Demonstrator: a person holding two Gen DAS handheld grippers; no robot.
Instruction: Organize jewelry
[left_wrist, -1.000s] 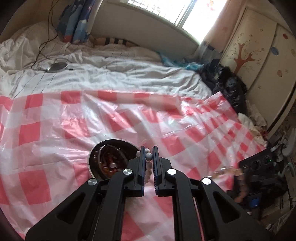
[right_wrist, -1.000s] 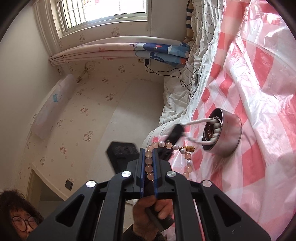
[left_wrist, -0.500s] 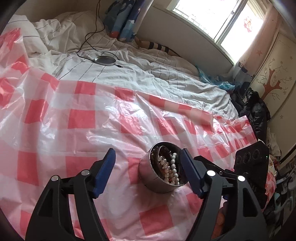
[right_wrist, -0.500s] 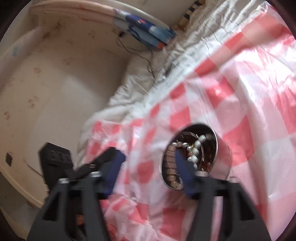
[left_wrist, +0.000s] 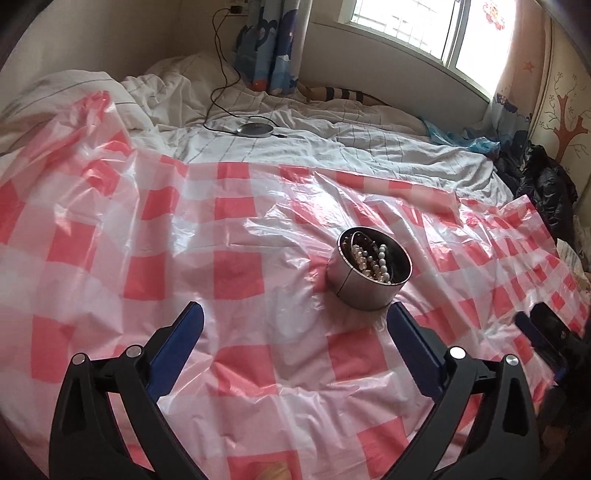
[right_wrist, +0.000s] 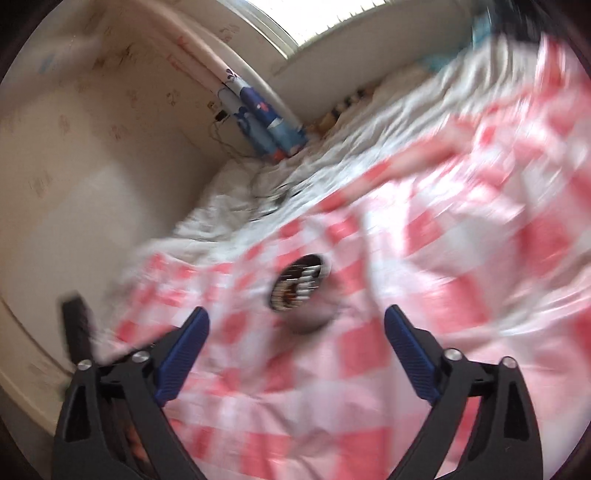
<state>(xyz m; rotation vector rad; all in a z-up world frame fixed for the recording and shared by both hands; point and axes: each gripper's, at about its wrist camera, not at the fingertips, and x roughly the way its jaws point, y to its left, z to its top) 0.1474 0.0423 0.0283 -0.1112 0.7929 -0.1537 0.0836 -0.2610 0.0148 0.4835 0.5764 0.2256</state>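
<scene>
1. We see the left gripper (left_wrist: 293, 317) with its jaws opening to their widest and nothing between them; a second ago they were pinched on a strand of pale beads right over the tin, so the EARLIER grip is gone

2. The right gripper (right_wrist: 295, 325) is opening the same way, with only checked cloth in the gap; a second ago it pinched the other end of that same bead bracelet, held up in the air beside the tin

3. The bracelet now lies in the round metal tin (left_wrist: 369, 271), where we make out pale pearl-like beads (left_wrist: 371, 260) heaped over darker pieces (which strand is which we cannot tell)

4. The tin stands upright on the pink-and-white checked plastic sheet (left_wrist: 236, 273), ahead of the left gripper and slightly to its right, well clear of both blue pads; in the right wrist view the tin (right_wrist: 301, 286) sits ahead between the spread fingers, heavily blurred

5. We judge that this piece is put away: both grippers are free, and we see no loose jewelry on the sheet around the tin, though the blurred view leaves part of the bed unchecked
</scene>
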